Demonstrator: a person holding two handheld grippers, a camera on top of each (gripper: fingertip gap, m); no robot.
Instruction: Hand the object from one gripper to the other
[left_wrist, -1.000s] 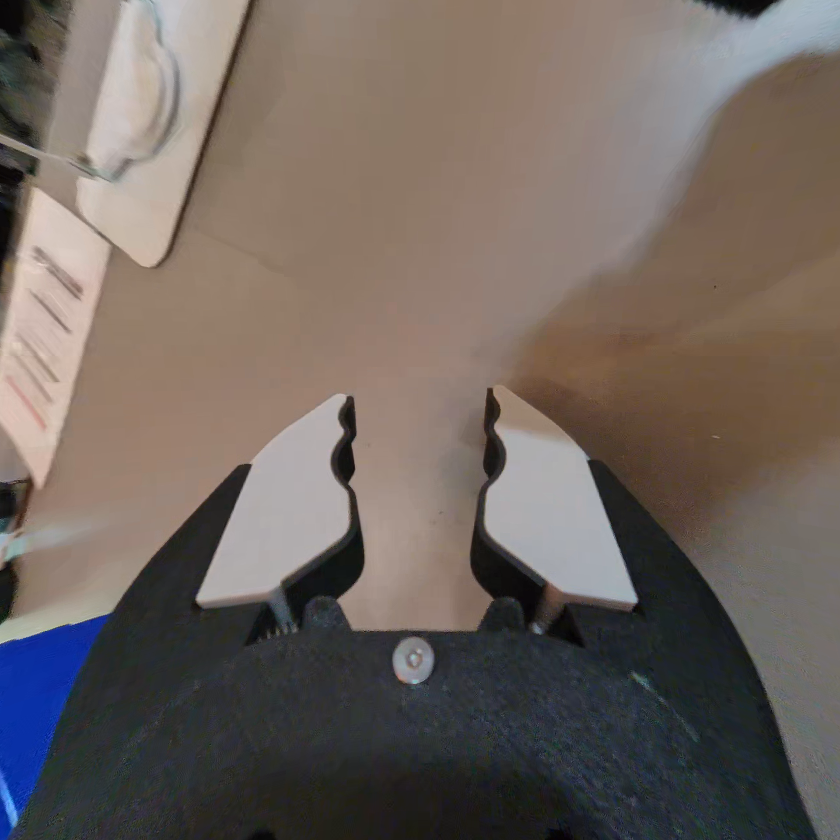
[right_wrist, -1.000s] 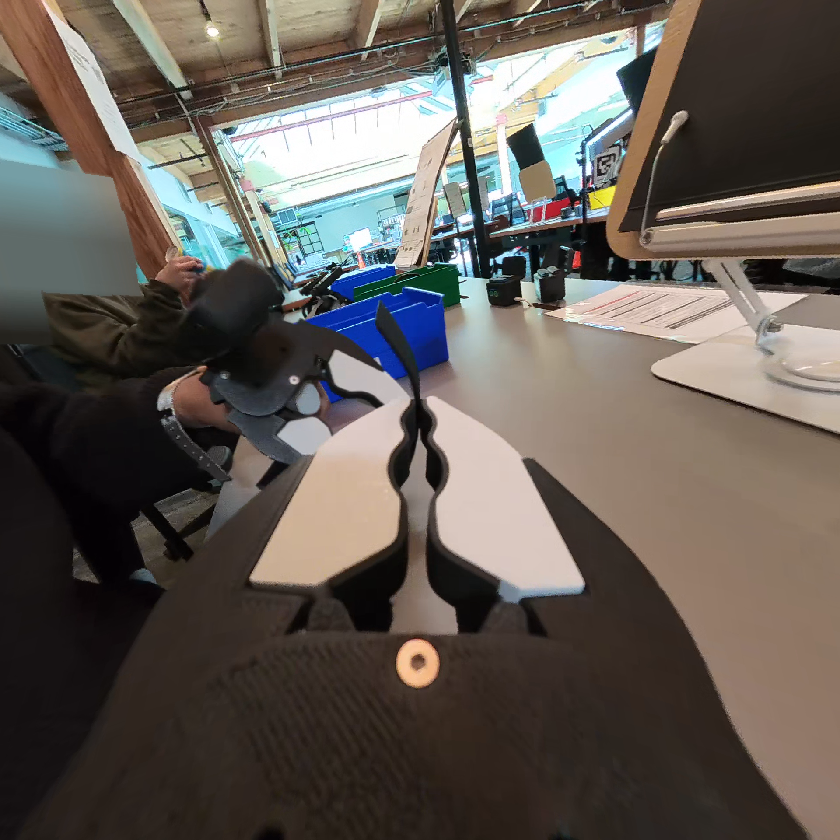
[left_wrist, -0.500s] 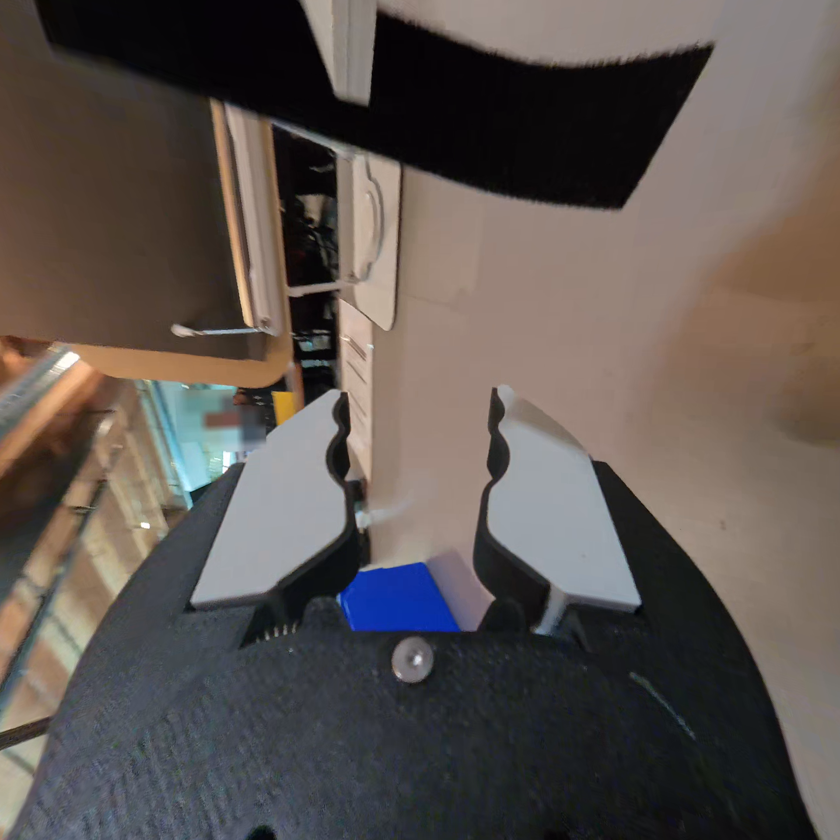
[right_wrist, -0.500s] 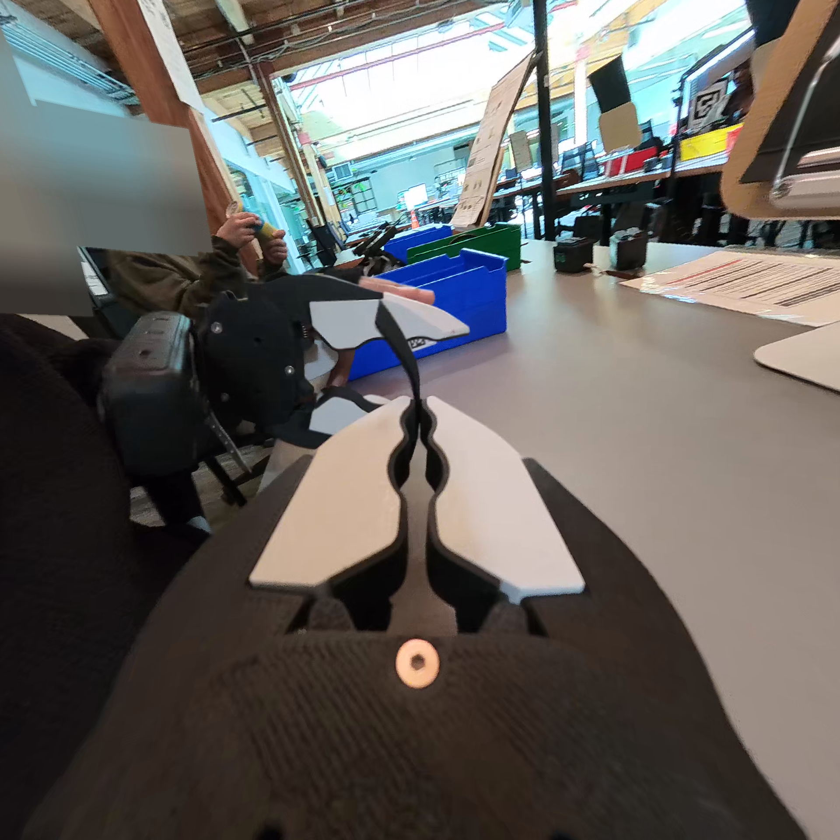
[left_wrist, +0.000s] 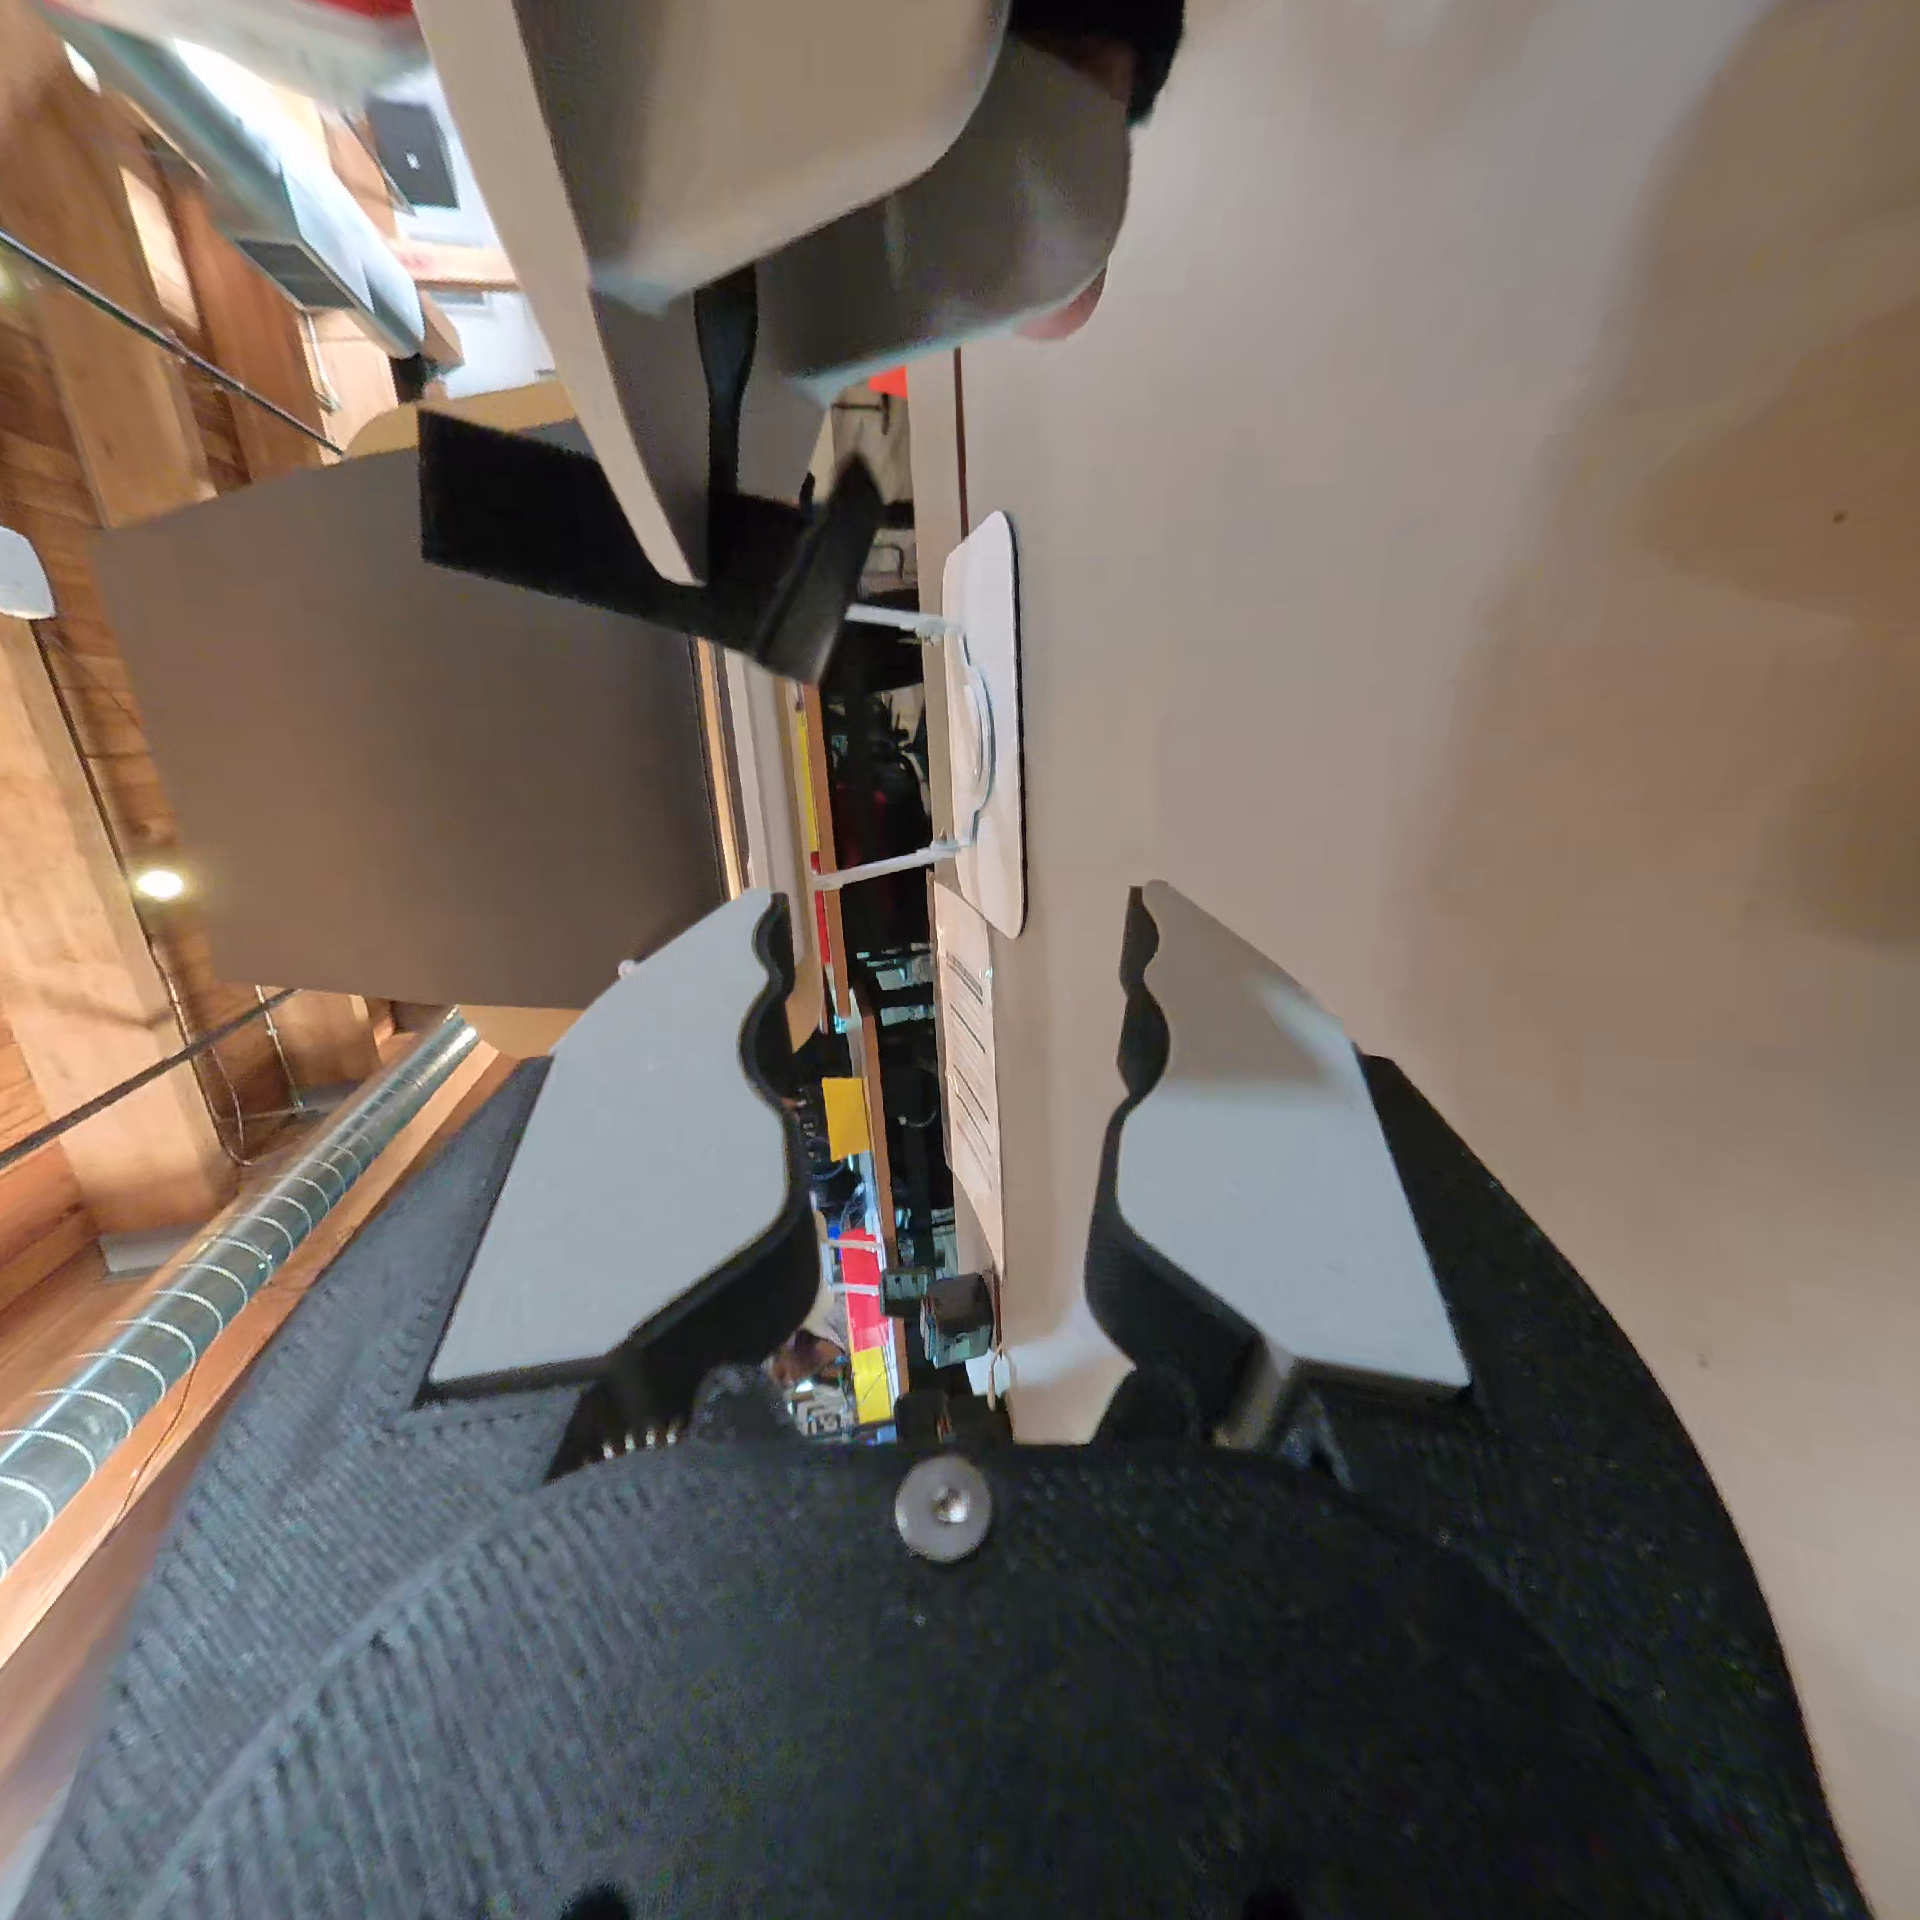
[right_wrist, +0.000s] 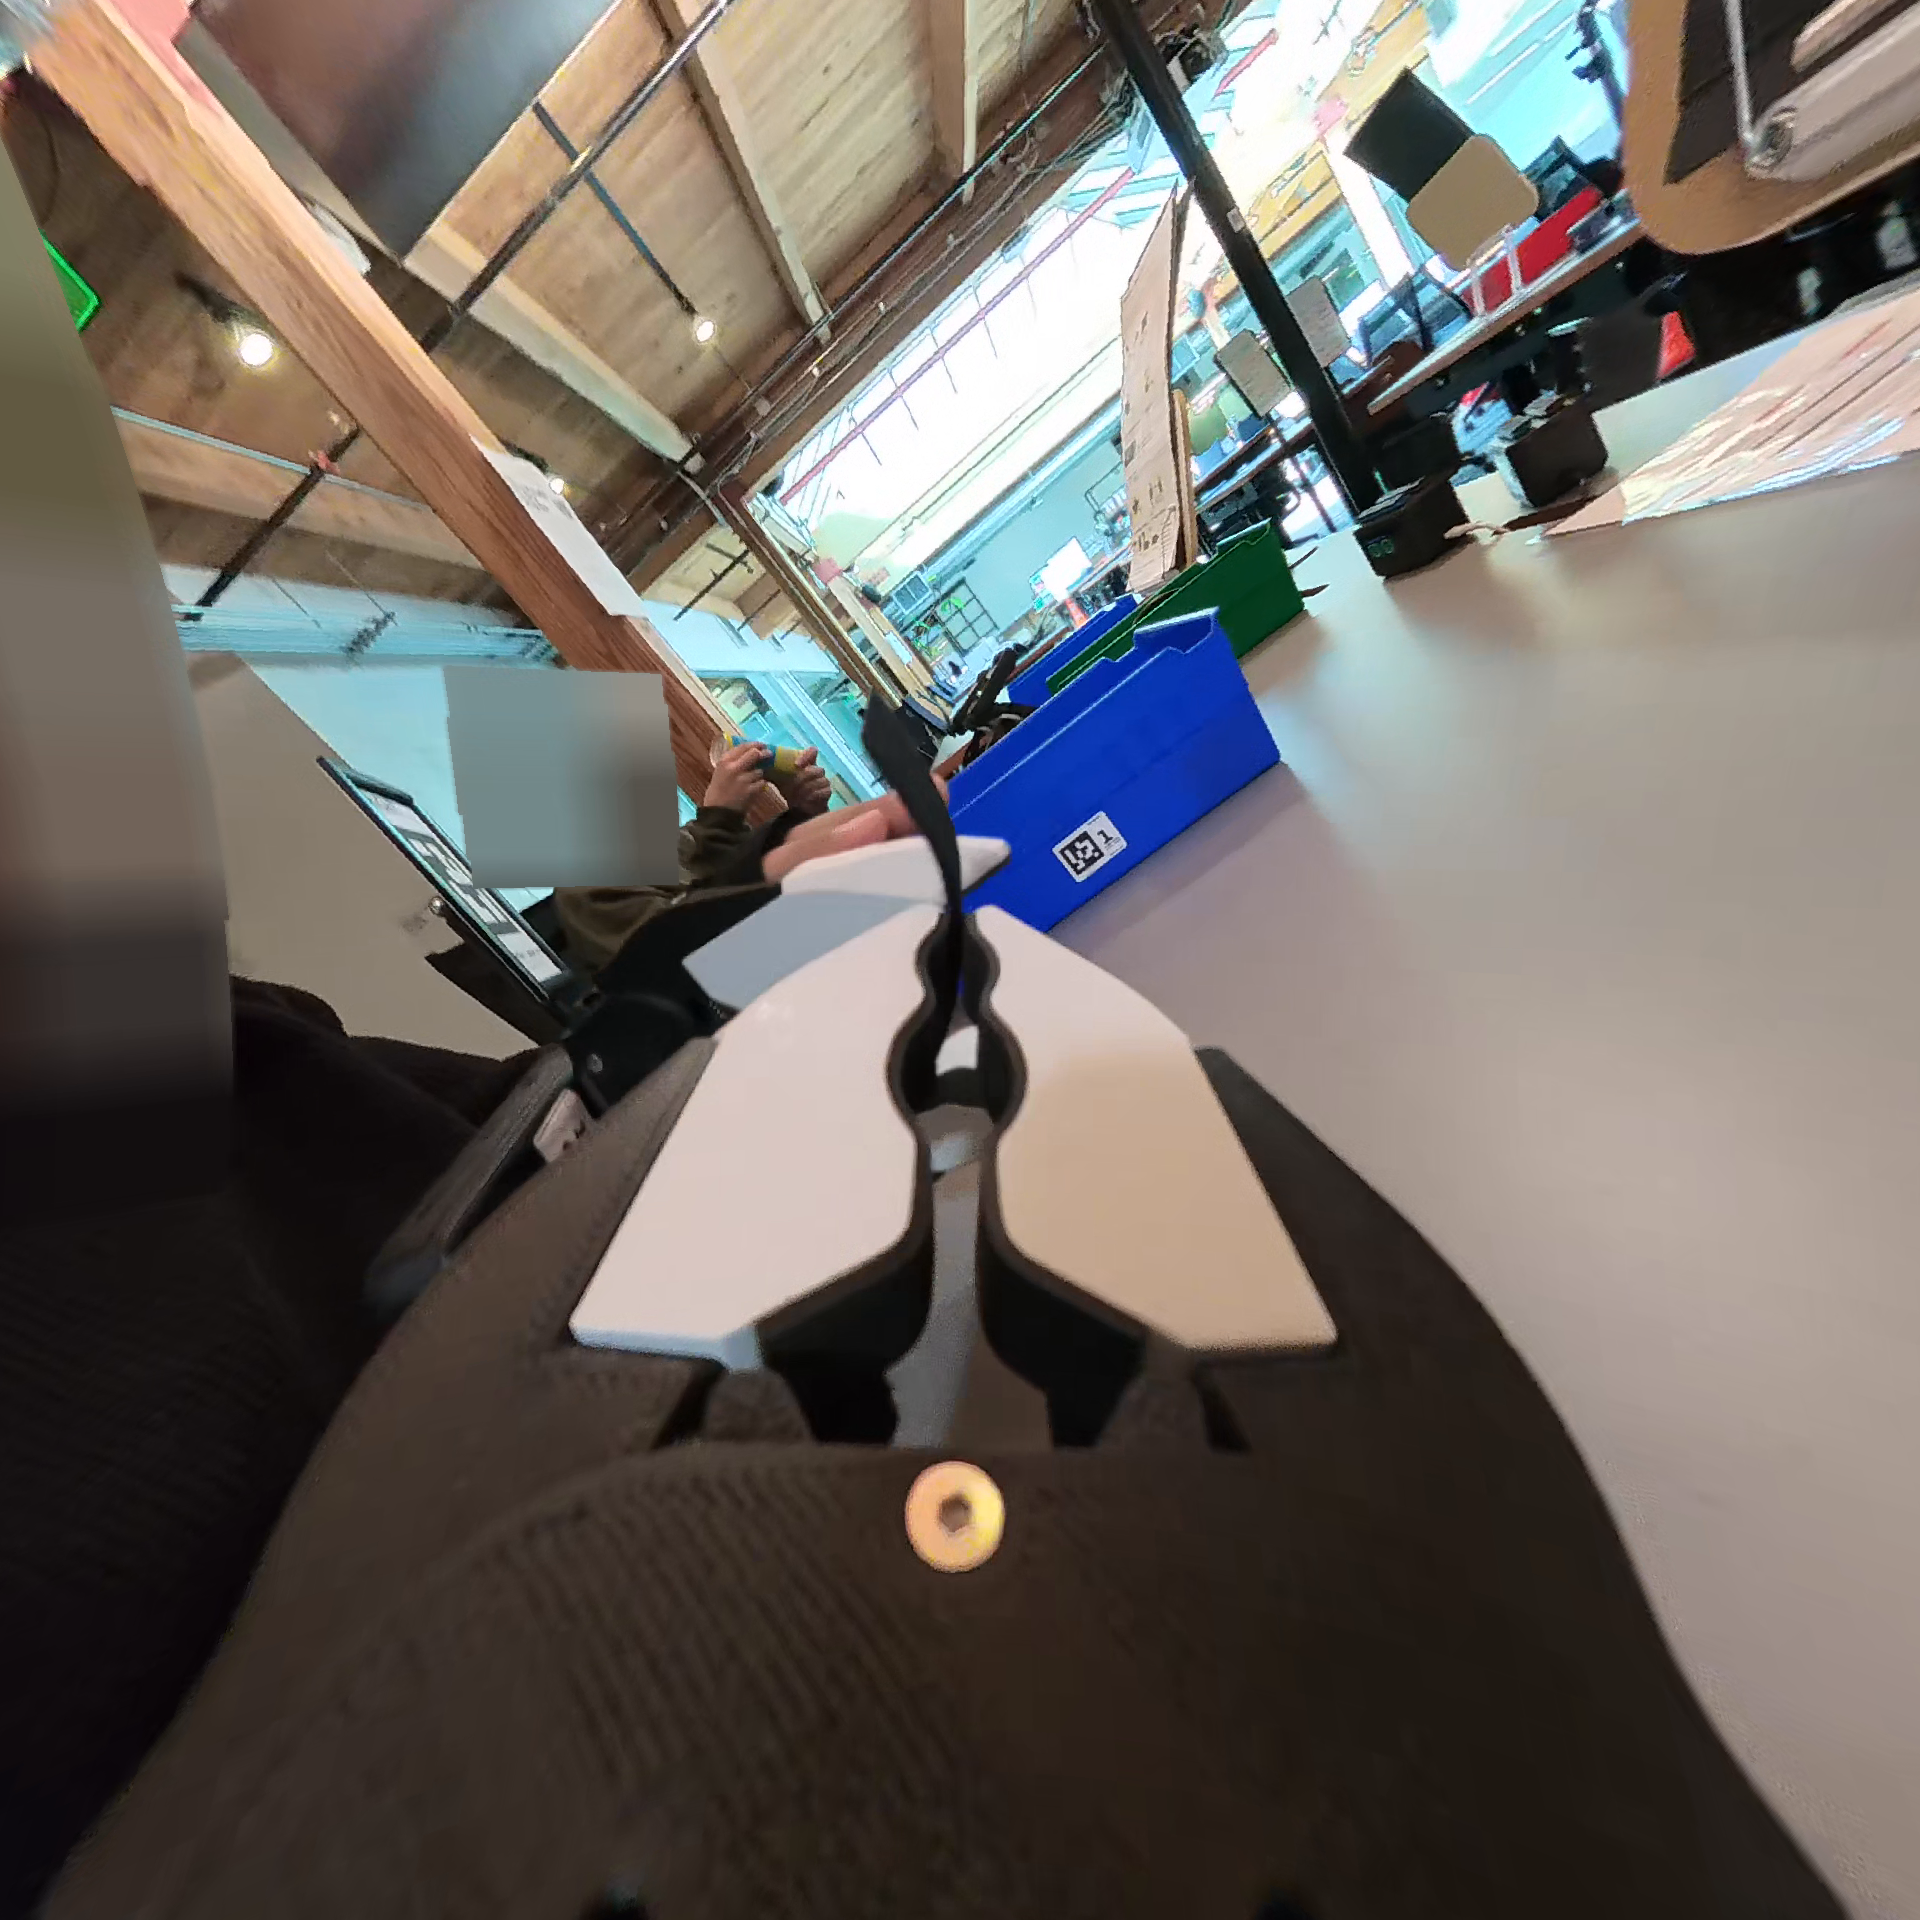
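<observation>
The object is a black strap (right_wrist: 906, 767). My right gripper (right_wrist: 961, 920) is shut on its lower end, and the strap sticks up out of the fingertips. My left gripper (left_wrist: 956, 914) is open and empty, rolled on its side above the grey table (left_wrist: 1455, 727). In the left wrist view the right gripper's white fingers (left_wrist: 634, 343) come in from the top with the strap (left_wrist: 520, 520) hanging across them, a little beyond my open jaws. In the right wrist view, white fingers (right_wrist: 831, 878) of the left gripper lie just behind the strap.
A blue bin (right_wrist: 1132, 769) and a green bin (right_wrist: 1236, 603) stand on the table's far left. A monitor (left_wrist: 416, 727) on a white stand base (left_wrist: 987, 717) and a paper sheet (left_wrist: 971, 1070) are at the back. A person (right_wrist: 644, 914) sits beyond the table edge. The left gripper's tips are roughly 7 cm from the right gripper's.
My left gripper has swung up from facing the tabletop, and the right gripper and strap are now close in front of it. My right gripper has tilted upward, still shut on the strap.
</observation>
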